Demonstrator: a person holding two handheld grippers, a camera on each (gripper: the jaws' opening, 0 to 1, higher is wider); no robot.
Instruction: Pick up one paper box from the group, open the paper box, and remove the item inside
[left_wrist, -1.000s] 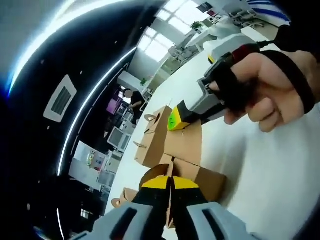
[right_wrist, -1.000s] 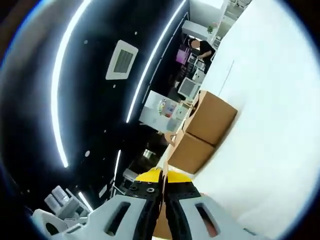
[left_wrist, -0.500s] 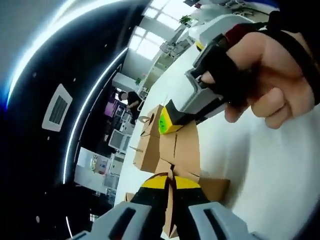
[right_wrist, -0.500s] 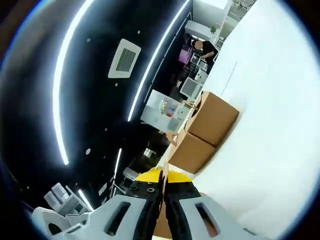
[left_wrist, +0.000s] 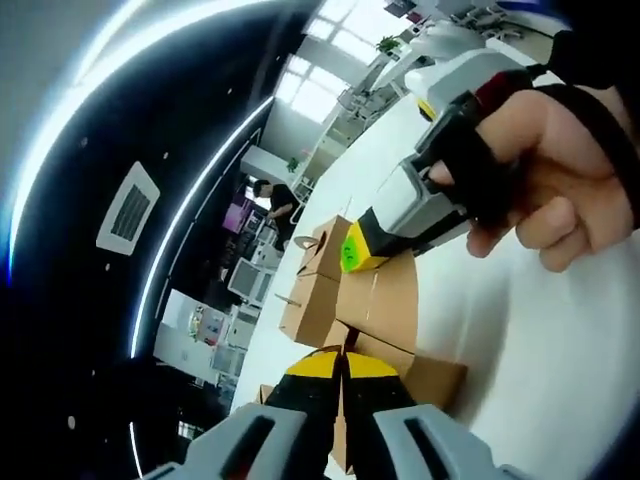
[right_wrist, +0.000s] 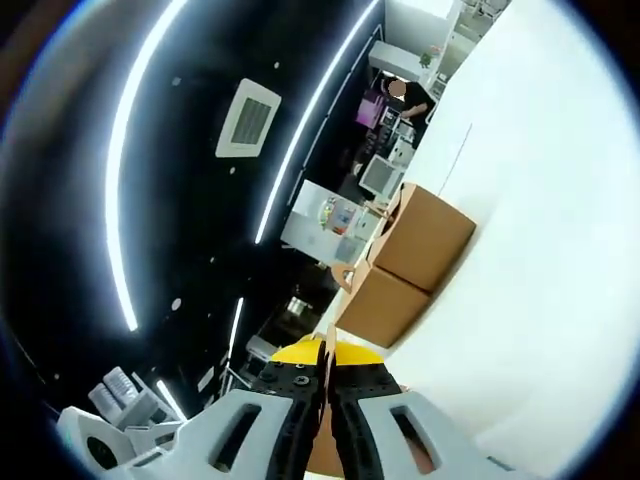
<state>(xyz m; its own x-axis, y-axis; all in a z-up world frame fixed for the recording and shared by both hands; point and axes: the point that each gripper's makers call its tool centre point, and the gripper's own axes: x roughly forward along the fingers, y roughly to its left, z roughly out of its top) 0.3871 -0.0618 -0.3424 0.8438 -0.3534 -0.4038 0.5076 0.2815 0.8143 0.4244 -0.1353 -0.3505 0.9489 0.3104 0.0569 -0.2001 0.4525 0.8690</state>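
I've got one paper box (left_wrist: 385, 310) up off the white table (left_wrist: 540, 360) and held between both tools, so the pick is done as I judge it. My left gripper (left_wrist: 343, 364) has its yellow-tipped jaws pressed together on a thin brown edge at the near end of the box, a flap or panel edge by the look of it. Coming in from the right of the left gripper view, my right gripper (left_wrist: 360, 250), held in a hand (left_wrist: 545, 180), is nipping the upper edge of the same box at its far end; in the right gripper view those jaws are closed on a thin cardboard edge that runs up between the tips. Beyond my box sit the other boxes (left_wrist: 318, 285) of the group, resting on the table with their curled handle tabs up. The same pair (right_wrist: 410, 265) turns up in the right gripper view, stacked against each other at the table's edge. What's left, I reckon: the box looks partly spread, but I can't tell whether it is properly open, and I see no item out yet. So opening and removal are ahead of me.
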